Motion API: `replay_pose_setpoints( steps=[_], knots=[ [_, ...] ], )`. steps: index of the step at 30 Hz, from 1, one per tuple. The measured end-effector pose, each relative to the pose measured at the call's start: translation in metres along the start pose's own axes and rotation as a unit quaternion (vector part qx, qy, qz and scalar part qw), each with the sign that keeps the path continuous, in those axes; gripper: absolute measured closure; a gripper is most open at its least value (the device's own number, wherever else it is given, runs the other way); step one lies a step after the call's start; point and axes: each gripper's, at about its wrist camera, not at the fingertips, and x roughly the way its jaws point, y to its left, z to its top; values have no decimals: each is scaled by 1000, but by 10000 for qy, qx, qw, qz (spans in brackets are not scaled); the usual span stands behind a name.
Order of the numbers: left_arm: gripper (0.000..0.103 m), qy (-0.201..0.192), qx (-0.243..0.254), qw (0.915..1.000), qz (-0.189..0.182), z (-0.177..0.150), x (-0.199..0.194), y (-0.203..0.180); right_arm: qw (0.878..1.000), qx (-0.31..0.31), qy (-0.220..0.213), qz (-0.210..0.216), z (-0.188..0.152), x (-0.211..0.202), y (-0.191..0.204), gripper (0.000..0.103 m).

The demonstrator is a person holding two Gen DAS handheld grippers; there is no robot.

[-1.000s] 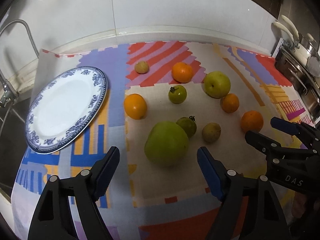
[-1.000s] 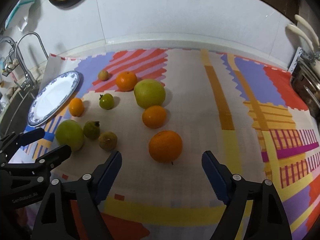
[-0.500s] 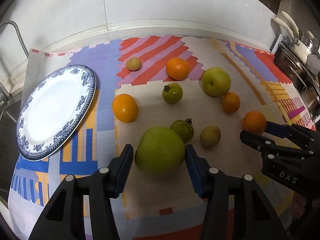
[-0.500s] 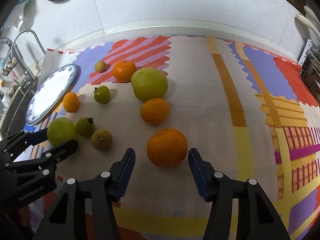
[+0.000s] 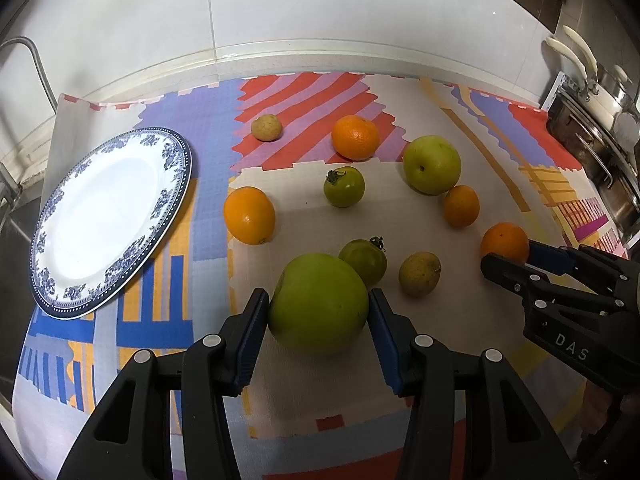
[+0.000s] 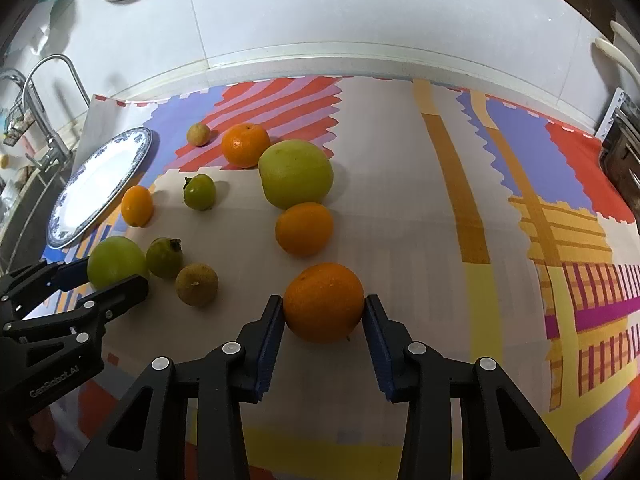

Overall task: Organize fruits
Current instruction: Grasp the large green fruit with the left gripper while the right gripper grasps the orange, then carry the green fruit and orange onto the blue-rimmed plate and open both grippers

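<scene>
- Your left tongs have both pads touching the big green apple, and it sits on the counter mat just right of the blue-rimmed plate. Looks clamped to me.
- Your right tongs are pinched on an orange, far from the plate, on the other side of the fruit pile.
- Risk one: the green tomato is touching the apple on its far side from you. Drag instead of lifting straight up and you'll probably roll it.
- Risk two: round, smooth fruit held at the widest point can squirt out if the grip is light.
- Risk three: both tongs heading for the plate together could bump each other.
- Count: two green apples, four oranges, two green tomatoes, two small brownish fruits, one plate with nothing on it.
</scene>
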Motion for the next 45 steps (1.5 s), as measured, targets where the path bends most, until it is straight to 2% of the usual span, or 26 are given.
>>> replay_pose_setpoints(
  steps=[12,20,26,33,36,41,45],
  knots=[
    [54,-283,-110,9995,-51,-5,-20,5,9994,-265,-166,112,-2,-16,17,62],
    [54,-530,-215,9984,-41,-6,-45,20,9971,-509,-441,361,5,-39,41,62],
    [53,-764,-251,9966,168,-4,-61,46,9944,-678,-662,470,15,-47,67,62],
    [53,-815,-279,9960,250,0,-69,86,9905,-788,-849,747,33,-50,104,62],
    [53,-753,-291,9964,271,7,-66,108,9882,-921,-908,819,45,-45,125,62],
    [54,-706,-121,9961,523,18,-59,139,9857,-1083,-886,938,67,-29,157,62],
    [54,-677,-65,9960,577,27,-53,161,9847,-1162,-761,1056,83,-11,180,62]
  ],
)
